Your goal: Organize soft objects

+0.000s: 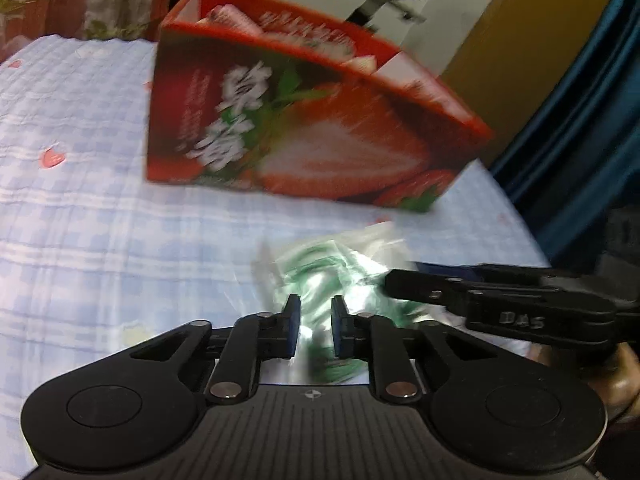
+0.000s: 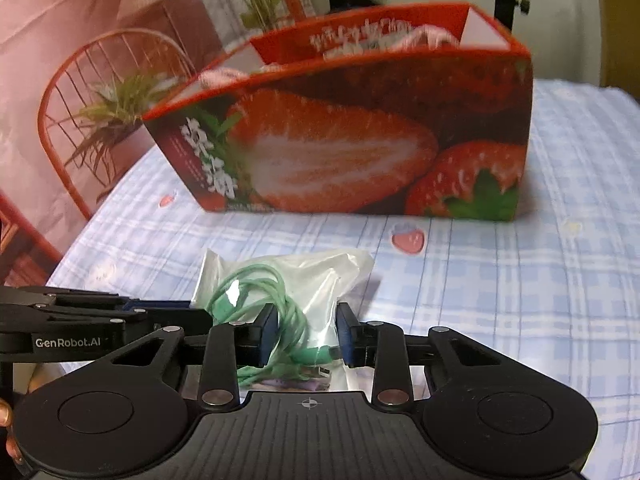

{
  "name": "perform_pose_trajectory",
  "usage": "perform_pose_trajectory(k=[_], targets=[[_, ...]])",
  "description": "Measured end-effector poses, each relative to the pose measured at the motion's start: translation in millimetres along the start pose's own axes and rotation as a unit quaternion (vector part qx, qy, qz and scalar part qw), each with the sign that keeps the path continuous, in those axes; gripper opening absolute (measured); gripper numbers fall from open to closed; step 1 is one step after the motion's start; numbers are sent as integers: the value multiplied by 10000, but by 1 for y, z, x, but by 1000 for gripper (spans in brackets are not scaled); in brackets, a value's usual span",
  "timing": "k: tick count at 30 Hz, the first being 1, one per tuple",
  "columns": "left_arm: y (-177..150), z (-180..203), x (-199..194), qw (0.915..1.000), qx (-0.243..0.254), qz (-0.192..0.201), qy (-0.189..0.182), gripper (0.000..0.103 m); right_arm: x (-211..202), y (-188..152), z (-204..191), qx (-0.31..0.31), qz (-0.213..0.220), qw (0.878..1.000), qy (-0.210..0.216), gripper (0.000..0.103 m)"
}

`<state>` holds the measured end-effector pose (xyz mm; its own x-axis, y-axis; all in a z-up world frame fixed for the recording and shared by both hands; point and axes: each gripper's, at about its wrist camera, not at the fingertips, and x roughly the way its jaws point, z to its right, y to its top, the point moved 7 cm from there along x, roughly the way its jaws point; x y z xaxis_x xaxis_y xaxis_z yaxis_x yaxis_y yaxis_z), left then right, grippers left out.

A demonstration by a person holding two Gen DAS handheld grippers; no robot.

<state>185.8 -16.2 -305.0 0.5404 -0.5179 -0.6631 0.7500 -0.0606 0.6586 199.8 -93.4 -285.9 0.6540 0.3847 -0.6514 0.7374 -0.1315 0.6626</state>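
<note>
Both grippers are down low over the blue checked bedspread (image 2: pixel 500 280), closing in on one small clear plastic bag (image 2: pixel 320 276) with a coiled green cable (image 2: pixel 260 304) inside. In the right wrist view the right gripper (image 2: pixel 307 332) has its blue pads on either side of the bag's near end, jaws narrow and pinching the plastic with the cable bunched between them. The left gripper (image 2: pixel 192 314) comes in from the left, its tip touching the bag's left edge. In the left wrist view, which is smeared, the left gripper (image 1: pixel 316 328) shows its jaws drawn nearly together with the crinkled bag (image 1: pixel 340 264) right at the pads; it reads as clamped on the bag. The right gripper (image 1: pixel 390 280) pokes in from the right side there. Beyond the bag, further along the bed, stands the red strawberry box (image 2: pixel 360 132), open at the top, with pink-and-white packets (image 1: pixel 236 18) showing inside. The bag lies on the bedspread just in front of that box, not touching it.
</note>
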Motion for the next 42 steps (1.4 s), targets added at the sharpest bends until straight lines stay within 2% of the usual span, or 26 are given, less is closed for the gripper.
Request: perform_pose_trajectory(k=[1, 3, 4, 6, 7, 11, 13, 15, 16, 19, 21, 23, 26, 28, 29, 30, 31, 34, 35, 36, 42], targets=[[2, 4, -2, 10000, 62, 48, -44, 10, -4, 3, -2, -42, 95, 9999, 52, 22], [6, 14, -3, 9987, 448, 149, 176, 10, -8, 7, -10, -130, 203, 9994, 243, 20], [7, 15, 0, 9984, 469, 100, 312, 10, -9, 9, -16, -316, 212, 9991, 162, 20], [5, 5, 0, 9986, 266, 64, 457, 10, -3, 10, -21, -715, 110, 9971, -246, 19], [5, 1, -3, 9984, 231, 79, 504, 10, 1, 9, -20, -697, 10, 9971, -310, 19], [-1, -21, -13, 9963, 64, -62, 858, 12, 5, 0, -10, -453, -142, 9986, -237, 19], [-2, -30, -15, 9956, 15, -169, 919, 18, 5, -3, -4, -353, -243, 9986, -306, 25], [-5, -36, -17, 9953, -21, -268, 930, 35, 2, -7, -1, -257, -315, 9989, -243, 31], [-7, -38, -16, 9954, -31, -321, 904, 38, 0, -10, 0, -280, -366, 9987, -221, 31], [-13, -40, -9, 9954, -90, -501, 806, 41, -2, -19, -1, -522, -473, 9971, -273, 32], [-13, -36, -4, 9957, -77, -469, 801, 49, -7, -21, -3, -621, -490, 9966, -249, 32], [-13, -33, -1, 9959, -63, -463, 778, 51, -6, -26, -6, -766, -627, 9948, -234, 31], [-13, -29, 4, 9963, -27, -434, 745, 55, -7, -30, -8, -789, -561, 9950, -242, 31], [-13, -28, 6, 9966, -49, -400, 725, 55, -7, -31, -5, -627, -505, 9966, -158, 32], [-13, -26, 7, 9968, -65, -383, 704, 52, -7, -32, -4, -608, -480, 9969, -139, 32], [-13, -24, 8, 9981, -129, -385, 470, 38, -7, -32, -5, -604, -455, 9970, -136, 32], [-15, -21, 14, 9982, -255, -475, 255, 36, -7, -33, -4, -588, -434, 9972, -133, 32], [-16, -19, 16, 9985, -301, -357, 290, 34, -9, -34, -2, -480, -368, 9981, -93, 33], [-17, -19, 17, 9984, -328, -349, 306, 23, -9, -34, -2, -461, -348, 9983, -83, 33], [-17, -20, 17, 9985, -344, -319, 288, 19, -10, -34, -2, -445, -327, 9984, -73, 34], [-12, -15, 3, 9994, -97, 41, 317, 13, -10, -34, -2, -256, -211, 9994, 46, 41]])
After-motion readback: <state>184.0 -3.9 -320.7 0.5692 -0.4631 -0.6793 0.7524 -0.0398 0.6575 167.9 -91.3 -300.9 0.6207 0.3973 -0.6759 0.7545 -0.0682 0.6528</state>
